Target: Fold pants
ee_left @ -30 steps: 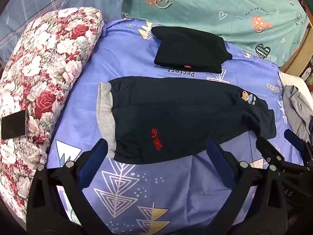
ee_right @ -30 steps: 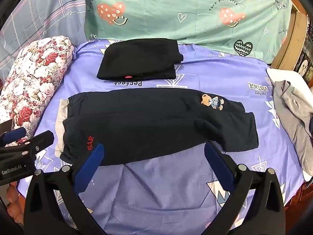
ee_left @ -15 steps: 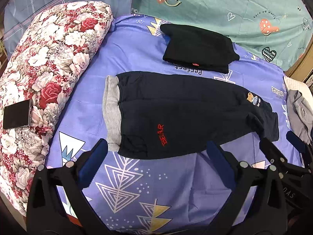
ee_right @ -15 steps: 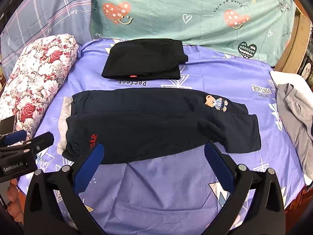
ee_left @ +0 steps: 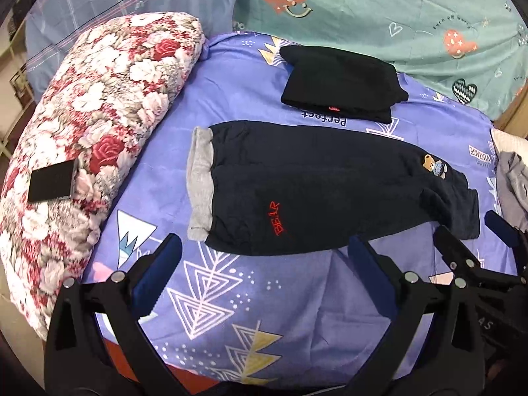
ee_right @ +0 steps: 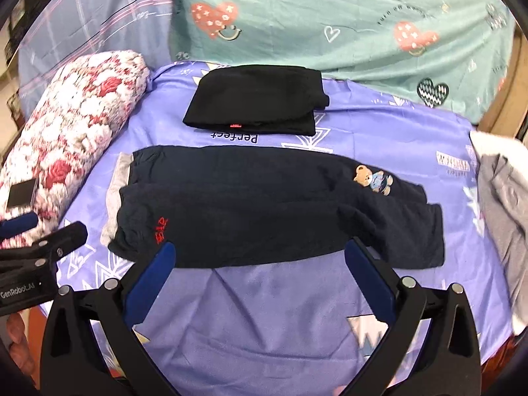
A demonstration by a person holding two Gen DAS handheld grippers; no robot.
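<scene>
Dark navy pants lie flat across a purple bedsheet, folded lengthwise, with a grey waistband at the left, red "BEAR" lettering and a bear patch near the right end. My left gripper is open and empty, just in front of the pants' near edge by the waistband end. My right gripper is open and empty, over the near edge of the pants at their middle. The right gripper also shows at the right of the left wrist view, the left gripper at the left of the right wrist view.
A folded black garment lies behind the pants. A floral pillow with a dark phone on it lies left. Grey clothes are piled at the right. A green heart-print pillow stands at the back.
Both grippers have pulled back and up from the pants, so the bed shows from farther off. The pants have not moved. Both stay open.
</scene>
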